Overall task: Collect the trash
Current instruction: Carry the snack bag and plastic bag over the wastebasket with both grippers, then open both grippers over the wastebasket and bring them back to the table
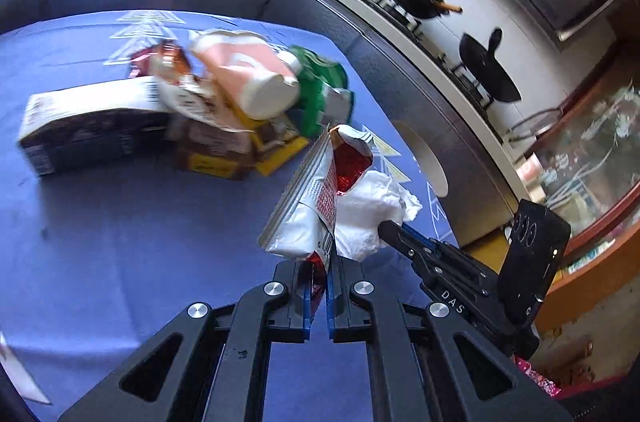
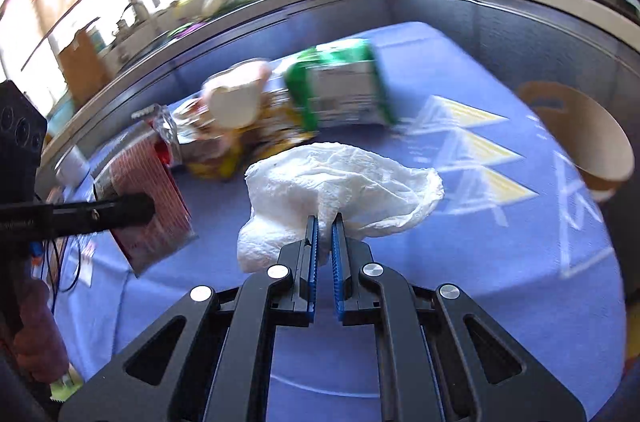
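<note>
Trash is split now; the left gripper is clamped on a red and silver snack wrapper, the right gripper is clamped on a crumpled white tissue, both lifted above the blue table; the remaining pile of boxes and bags sits toward the far edge, a paper bowl near the right edge; best to keep both grips firm and carry them clear of the pile, since the light wrapper could slip or snag.
</note>
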{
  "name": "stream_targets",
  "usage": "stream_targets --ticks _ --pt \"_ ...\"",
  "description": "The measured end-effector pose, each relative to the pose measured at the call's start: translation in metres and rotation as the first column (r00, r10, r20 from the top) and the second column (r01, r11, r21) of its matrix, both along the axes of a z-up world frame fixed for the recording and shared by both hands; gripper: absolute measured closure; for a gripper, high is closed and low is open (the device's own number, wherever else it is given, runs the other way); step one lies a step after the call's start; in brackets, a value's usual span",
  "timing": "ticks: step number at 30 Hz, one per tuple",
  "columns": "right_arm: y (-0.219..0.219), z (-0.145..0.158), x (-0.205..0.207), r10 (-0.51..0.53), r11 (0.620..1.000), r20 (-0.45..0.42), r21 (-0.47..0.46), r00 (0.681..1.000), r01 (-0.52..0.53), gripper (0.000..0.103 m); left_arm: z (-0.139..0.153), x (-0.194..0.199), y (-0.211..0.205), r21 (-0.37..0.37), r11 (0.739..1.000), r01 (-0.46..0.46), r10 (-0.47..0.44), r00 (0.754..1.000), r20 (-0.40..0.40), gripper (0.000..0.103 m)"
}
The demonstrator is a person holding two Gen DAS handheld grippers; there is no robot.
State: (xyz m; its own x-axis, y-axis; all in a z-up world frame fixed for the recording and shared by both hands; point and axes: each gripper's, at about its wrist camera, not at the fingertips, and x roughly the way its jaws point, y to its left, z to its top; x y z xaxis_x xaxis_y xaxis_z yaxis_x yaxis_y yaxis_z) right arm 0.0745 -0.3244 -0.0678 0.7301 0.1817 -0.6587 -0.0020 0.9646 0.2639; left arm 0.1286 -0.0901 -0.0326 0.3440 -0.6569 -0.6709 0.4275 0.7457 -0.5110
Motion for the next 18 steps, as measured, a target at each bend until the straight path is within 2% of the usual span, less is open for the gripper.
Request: stream_targets --ticks 3,6,10,12,15,18 --pt "-0.048 0.007 -0.002 -0.1 0.995 0.028 0.024 0.995 0.099 0.096 0.002 0.012 -0.057 0.04 0.994 0.099 -0.1 0.995 0.006 0.097" --pt "-0.105 0.012 -0.004 -0.204 0.978 0.05 0.061 0.978 0.2 0.096 0.013 0.031 -0.115 0.047 0.982 0.185 -0.185 0.983 0.012 0.097" --pt "-0.182 0.014 0.011 -0.32 0.941 0.033 0.128 0.947 0.313 0.096 0.027 0.06 -0.205 0.038 0.96 0.279 -0.28 0.96 0.021 0.097" --pt "-0.22 0.011 0.023 -0.362 0.92 0.007 0.166 0.932 0.356 0.096 0.03 0.075 -0.247 0.04 0.95 0.308 -0.309 0.951 0.023 0.097" --pt "-0.258 0.004 0.041 -0.402 0.901 -0.018 0.169 0.916 0.399 0.096 0.023 0.095 -0.304 0.09 0.942 0.323 -0.327 0.945 0.024 0.096" --pt "-0.28 -0.005 0.058 -0.42 0.893 -0.035 0.163 0.907 0.42 0.092 0.006 0.113 -0.338 0.128 0.94 0.315 -0.317 0.948 -0.01 0.095"
